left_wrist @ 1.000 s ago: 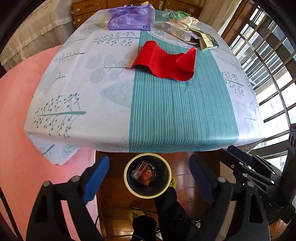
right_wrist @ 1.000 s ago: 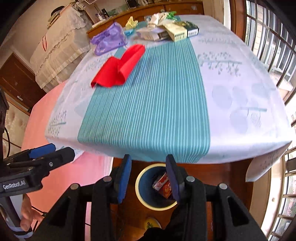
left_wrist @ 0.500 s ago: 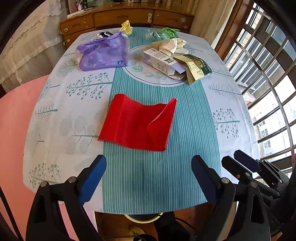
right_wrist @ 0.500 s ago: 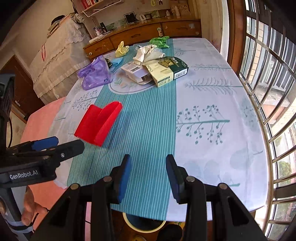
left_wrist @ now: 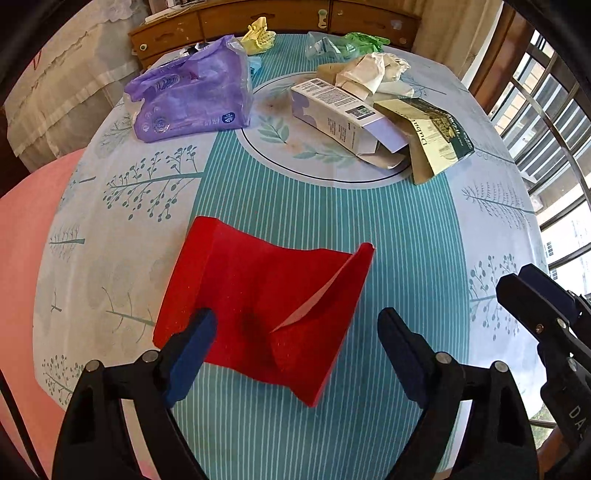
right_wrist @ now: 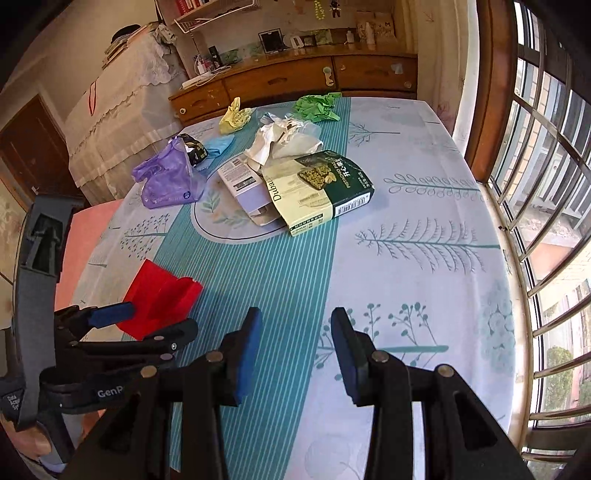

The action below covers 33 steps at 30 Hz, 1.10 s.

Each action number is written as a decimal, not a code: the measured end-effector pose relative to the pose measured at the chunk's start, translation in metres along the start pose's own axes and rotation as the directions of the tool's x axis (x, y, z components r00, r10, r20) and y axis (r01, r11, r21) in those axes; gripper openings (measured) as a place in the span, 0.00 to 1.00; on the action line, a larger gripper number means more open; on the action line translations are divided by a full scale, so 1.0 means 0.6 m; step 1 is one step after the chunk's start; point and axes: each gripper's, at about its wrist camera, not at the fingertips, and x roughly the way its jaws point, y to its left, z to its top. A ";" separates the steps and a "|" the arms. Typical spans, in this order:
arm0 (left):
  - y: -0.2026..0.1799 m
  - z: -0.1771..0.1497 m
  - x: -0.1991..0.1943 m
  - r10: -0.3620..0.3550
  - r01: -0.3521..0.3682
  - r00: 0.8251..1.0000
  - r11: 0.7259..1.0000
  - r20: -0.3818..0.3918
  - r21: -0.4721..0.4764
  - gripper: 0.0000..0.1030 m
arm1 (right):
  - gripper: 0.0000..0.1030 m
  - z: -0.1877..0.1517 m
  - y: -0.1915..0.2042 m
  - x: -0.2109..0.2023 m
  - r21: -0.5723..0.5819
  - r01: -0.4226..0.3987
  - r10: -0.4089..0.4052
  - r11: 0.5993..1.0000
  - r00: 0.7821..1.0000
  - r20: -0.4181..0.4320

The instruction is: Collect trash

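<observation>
Near the front edge of the bench (left_wrist: 417,258), on the teal striped band of the cloth, lies a red paper (left_wrist: 258,306), creased, with its right flap folded up. The left hand-held gripper (left_wrist: 295,343) hangs just over it with its blue-padded fingers (left_wrist: 192,347) spread wide: the left pad sits over the paper's near left corner, the right pad over bare cloth just past the paper's right edge. Nothing is pinched between them.

The right hand-held gripper (right_wrist: 295,350) is also spread and holds nothing; it hovers over the front edge, to the right of the left one, above the border between the teal band and the pale tree-printed cloth. From its camera the red paper (right_wrist: 159,299) shows at the left, partly behind the left hand-held gripper (right_wrist: 144,321).

Toward the far edge the rest of the trash is gathered around a printed ring at the bench's middle. A purple bag (left_wrist: 188,92) lies on the left side. A white carton (left_wrist: 340,110) with a barcode lies on the ring, touching a green-and-cream snack box (left_wrist: 436,136) to its right. Crumpled white paper (left_wrist: 373,70) rests against the carton's far end. Beyond these, near the far edge, sit a yellow wad (left_wrist: 258,33) and a green wad (left_wrist: 358,42).
</observation>
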 end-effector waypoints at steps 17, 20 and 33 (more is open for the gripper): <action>0.041 0.045 -0.005 -0.048 0.053 0.998 0.988 0.044 -0.143 0.06 | 0.57 0.095 0.021 0.057 -0.209 0.059 -0.049 0.976 0.997 0.055; 0.061 0.051 -0.019 -0.057 0.067 0.997 0.980 0.060 -0.187 0.06 | 0.62 0.114 0.038 0.080 -0.281 0.124 -0.107 0.952 0.991 0.076; 0.098 0.046 -0.029 -0.059 0.072 0.997 0.962 0.057 -0.262 0.06 | 0.62 0.157 0.059 0.145 -0.326 0.229 -0.211 0.917 0.973 0.089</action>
